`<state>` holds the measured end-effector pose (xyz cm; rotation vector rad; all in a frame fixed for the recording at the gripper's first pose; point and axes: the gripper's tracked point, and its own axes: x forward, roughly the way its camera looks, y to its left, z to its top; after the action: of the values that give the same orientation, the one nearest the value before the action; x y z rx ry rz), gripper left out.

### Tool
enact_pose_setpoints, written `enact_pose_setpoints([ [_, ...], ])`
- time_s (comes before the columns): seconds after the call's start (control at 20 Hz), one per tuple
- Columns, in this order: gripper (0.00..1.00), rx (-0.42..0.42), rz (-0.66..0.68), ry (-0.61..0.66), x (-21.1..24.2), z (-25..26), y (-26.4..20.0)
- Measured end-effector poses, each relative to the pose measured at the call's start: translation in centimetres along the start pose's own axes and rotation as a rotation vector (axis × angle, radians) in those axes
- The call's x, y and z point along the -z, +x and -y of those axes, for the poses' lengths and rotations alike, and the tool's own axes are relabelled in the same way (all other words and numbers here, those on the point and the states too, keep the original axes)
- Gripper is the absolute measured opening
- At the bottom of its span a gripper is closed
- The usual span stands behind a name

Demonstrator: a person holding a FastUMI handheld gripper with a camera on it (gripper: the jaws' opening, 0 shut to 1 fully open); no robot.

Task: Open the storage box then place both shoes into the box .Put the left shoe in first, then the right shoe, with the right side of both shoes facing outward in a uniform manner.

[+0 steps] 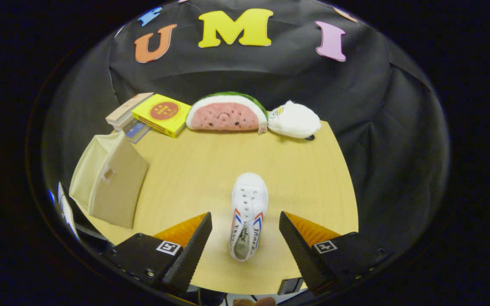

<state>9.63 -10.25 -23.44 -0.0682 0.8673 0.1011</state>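
gripper view: gripper [245, 221] fingers spread either side of white shoe [248, 214]; storage box [108, 183] apparently closed, contents hidden.

No lettering on shoe [248, 214] or book [162, 114] is legible.

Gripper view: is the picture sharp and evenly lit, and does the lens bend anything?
In the gripper view the white shoe between the open gripper fingers is sharp and brightly lit, with only a soft shadow; the fisheye lens curves the table edge; the storage box looks stretched and the booth wall dim.
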Motion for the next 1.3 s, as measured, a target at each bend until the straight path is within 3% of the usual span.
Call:
enact_pose_setpoints([
  [0.25,0.97,-0.025,-0.096,0.035,1.6,2.3,3.4],
  [0.65,0.97,-0.085,-0.278,-0.027,4.0,2.5,7.0],
  [1.05,0.96,-0.1,-0.338,-0.002,4.9,2.5,9.8],
  [1.3,0.77,-0.119,-0.392,0.039,6.2,1.5,10.6],
])
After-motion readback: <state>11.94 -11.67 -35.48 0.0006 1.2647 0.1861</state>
